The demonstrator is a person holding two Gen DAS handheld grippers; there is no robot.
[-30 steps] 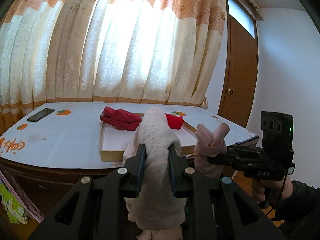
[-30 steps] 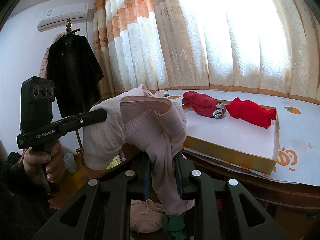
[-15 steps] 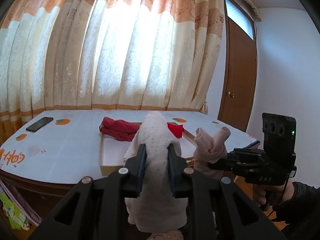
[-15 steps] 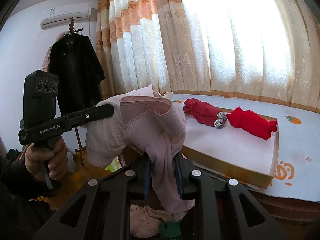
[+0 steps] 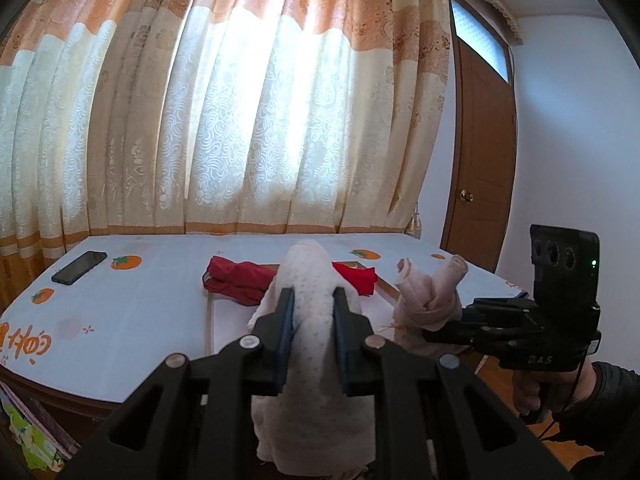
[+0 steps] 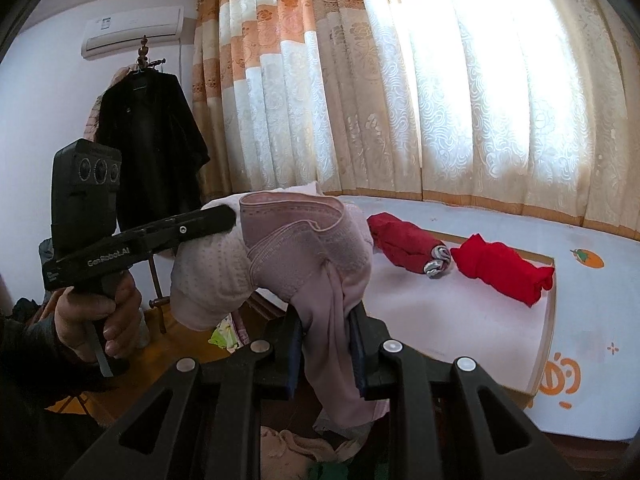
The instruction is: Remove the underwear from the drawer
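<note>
Up close in the left wrist view, the left gripper (image 5: 311, 307) has its two fingers pressed against a pale pink spotted piece of underwear (image 5: 310, 344), which stands up between them and hangs down below in a soft bundle. Beyond it lies a table (image 5: 132, 308) with a white cloth printed with orange fruit, and on it a shallow open box (image 5: 209, 322) with two red rolled garments (image 5: 236, 280) at its far end. A dark phone (image 5: 79, 267) lies near the table's left far corner. To the right, the right gripper (image 5: 430, 326), held in a hand (image 5: 532, 388) with a dark sleeve, is clamped on a bunched end of the pink underwear, held in the air beside the table's right edge. Cream and orange curtains (image 5: 256, 112) hang behind, and a brown door (image 5: 484, 160) stands at the right. From the right wrist view, the right gripper's fingers squeeze a mauve strip of the same underwear, whose waistband arches up over them and whose tail hangs below. The left gripper comes in from the left with its tips buried in the spotted part, so the garment is stretched between both tools, in front of the table and clear of the box. The two red rolls lie inside the box, just beside each other. A black coat (image 6: 152, 148) hangs on a stand at the left, under a white air conditioner (image 6: 132, 32).
</note>
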